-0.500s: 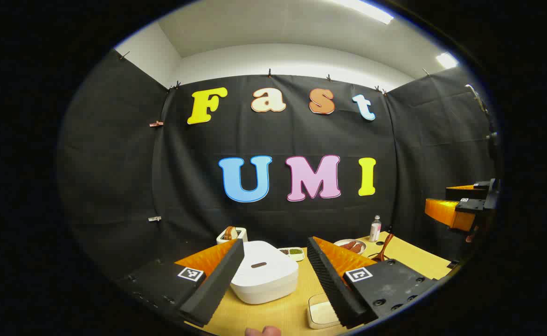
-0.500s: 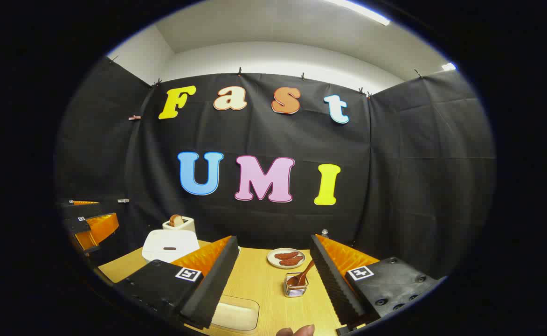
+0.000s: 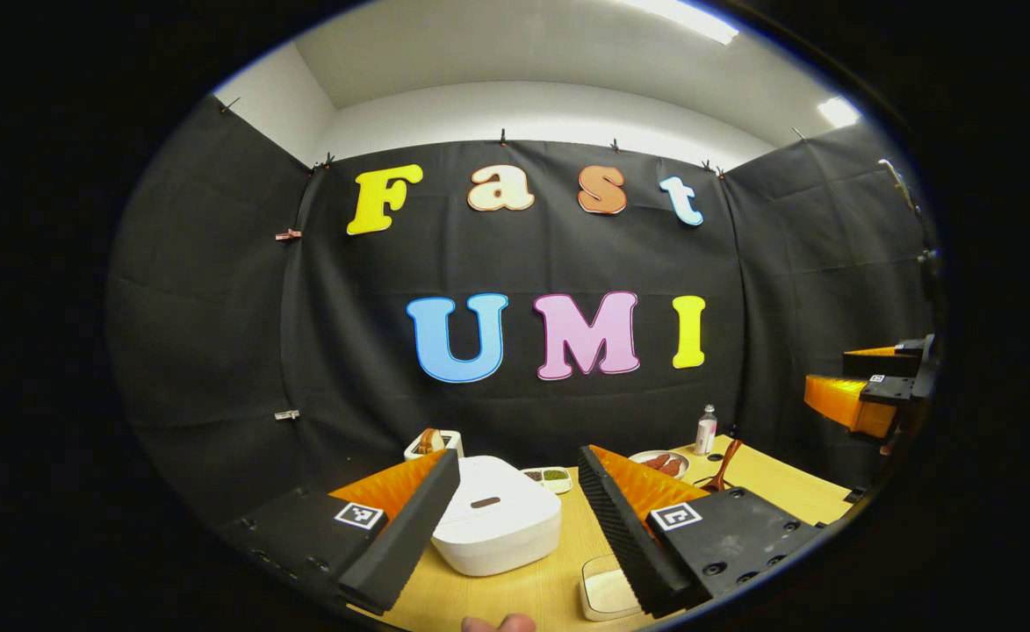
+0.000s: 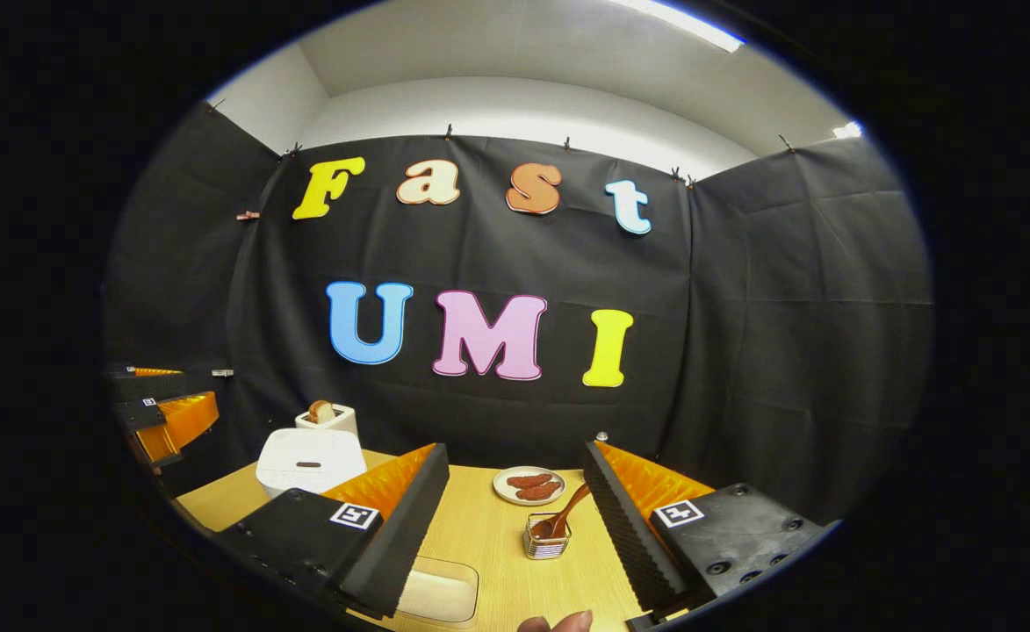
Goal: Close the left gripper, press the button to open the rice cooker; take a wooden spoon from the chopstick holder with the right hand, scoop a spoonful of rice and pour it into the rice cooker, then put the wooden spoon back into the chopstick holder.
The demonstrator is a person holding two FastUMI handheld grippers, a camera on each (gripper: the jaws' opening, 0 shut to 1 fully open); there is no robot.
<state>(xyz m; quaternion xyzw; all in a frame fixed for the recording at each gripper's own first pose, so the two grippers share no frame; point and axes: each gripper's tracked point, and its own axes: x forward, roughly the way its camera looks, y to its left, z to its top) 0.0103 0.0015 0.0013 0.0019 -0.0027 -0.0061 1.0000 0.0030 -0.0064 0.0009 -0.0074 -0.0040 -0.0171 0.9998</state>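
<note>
Left claw [image 3: 515, 518]: fingers wide apart, holding nothing, above the rice cooker [image 3: 497, 522].
Right claw [image 4: 515, 527]: wide too, empty.
Rice cooker: lid down, on the surface [image 3: 523, 588].
Spoon [image 4: 565, 516]: in its holder [image 4: 546, 542], right of the cooker.
Rice dish [image 4: 440, 592]: in front of the cooker.
Risk: an unclosed left claw may straddle the button [image 3: 486, 502]; a hard push may slide the cooker.

Smooth, matt white plastic rice cooker [image 3: 497, 525] at lower centre; pale wood-grain table [image 4: 488, 535] with a soft sheen; wire-mesh metal chopstick holder [image 4: 546, 546]; brown wooden spoon [image 4: 567, 513].
</note>
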